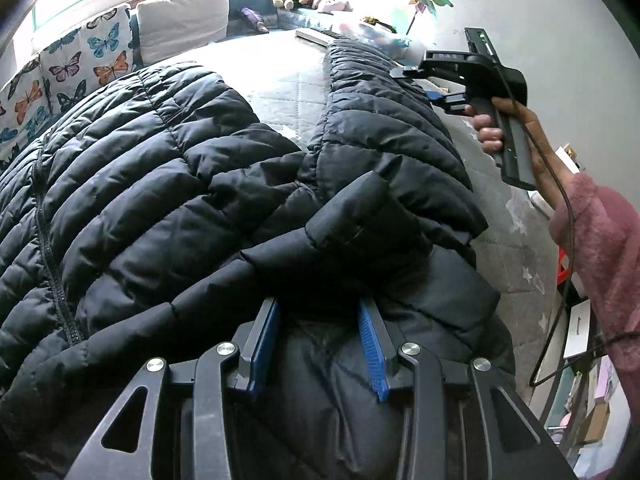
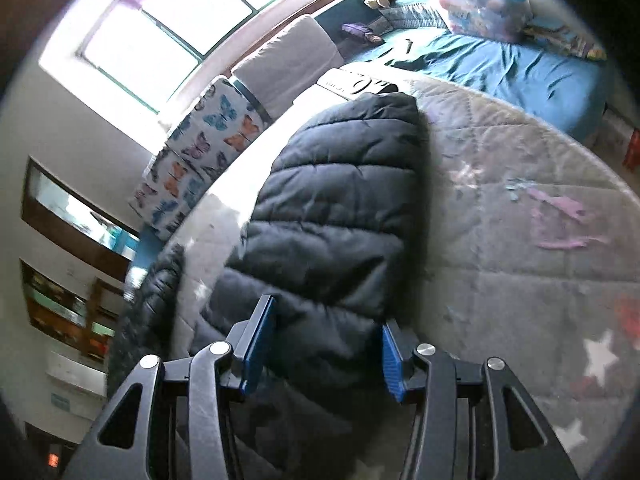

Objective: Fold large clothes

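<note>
A black quilted puffer jacket (image 1: 160, 184) lies spread over the grey star-print quilt (image 2: 520, 240) on the bed, front zip (image 1: 44, 240) off to one side and one sleeve (image 2: 332, 208) stretched straight out across the quilt.

The left tongs (image 1: 320, 334) are down at the shoulder end with a thick roll of the padded fabric bunched between the blue pads (image 1: 264, 340); they look clamped on that fold. The right tongs (image 2: 324, 344), carried by a hand (image 1: 504, 128) in a fuzzy pink sleeve (image 1: 600, 248), sit over the near part of the outstretched sleeve with the jaws parted. The sleeve runs between them, but the pads do not seem to press it, so I read them as released.

My guess is the sleeve is about to be folded in over the body. To do that well, I would keep the left tongs pinning the shoulder as a hinge. The right tongs should bite deep into the padding, since this slick shell slips out of a shallow pinch. Then carry the sleeve across low and flat so trapped air does not puff the fold open.

Small pale letters show on top of the right tool's body, too small to read with confidence. A white slab beyond the cuff carries dark print, also illegible.
</note>
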Demonstrator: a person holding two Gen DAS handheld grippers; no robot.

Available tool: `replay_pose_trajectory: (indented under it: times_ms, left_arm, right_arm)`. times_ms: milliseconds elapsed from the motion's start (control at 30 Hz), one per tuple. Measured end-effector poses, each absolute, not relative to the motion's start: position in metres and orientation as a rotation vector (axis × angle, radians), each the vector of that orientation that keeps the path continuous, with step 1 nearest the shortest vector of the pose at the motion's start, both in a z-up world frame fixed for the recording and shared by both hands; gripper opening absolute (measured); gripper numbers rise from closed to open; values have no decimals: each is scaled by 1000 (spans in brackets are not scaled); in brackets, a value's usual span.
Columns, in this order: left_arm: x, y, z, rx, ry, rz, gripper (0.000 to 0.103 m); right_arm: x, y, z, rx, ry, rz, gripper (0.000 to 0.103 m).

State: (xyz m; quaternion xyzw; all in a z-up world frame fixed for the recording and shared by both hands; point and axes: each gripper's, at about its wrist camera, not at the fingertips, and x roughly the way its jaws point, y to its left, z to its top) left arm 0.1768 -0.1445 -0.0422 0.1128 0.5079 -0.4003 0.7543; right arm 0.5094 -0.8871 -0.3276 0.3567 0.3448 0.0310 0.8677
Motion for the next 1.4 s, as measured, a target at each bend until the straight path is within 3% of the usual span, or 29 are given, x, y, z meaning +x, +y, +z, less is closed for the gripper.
replay_pose_trajectory:
  times_ms: [67, 167, 567, 900, 1100, 1400]
  left_arm:
    - [175, -144, -43, 243, 1108, -872, 42]
    - [173, -144, -43, 244, 1105, -869, 42]
    - [162, -135, -26, 218, 1085, -849, 42]
    - [95, -25, 68, 163, 823, -737, 44]
    - [71, 88, 83, 19, 774, -573, 44]
    - [44, 197, 32, -110, 878, -447, 44]
  right_arm:
    - [512, -888, -331, 763, 723, 51, 28]
    - [509, -886, -326, 751, 705, 44, 15]
    - [445, -806, -187, 510, 464, 191, 11]
    - [357, -665, -120, 198, 351, 416, 11]
    - [315, -555, -154, -97, 386, 525, 11]
    - [320, -440, -283, -529, 585, 514, 11]
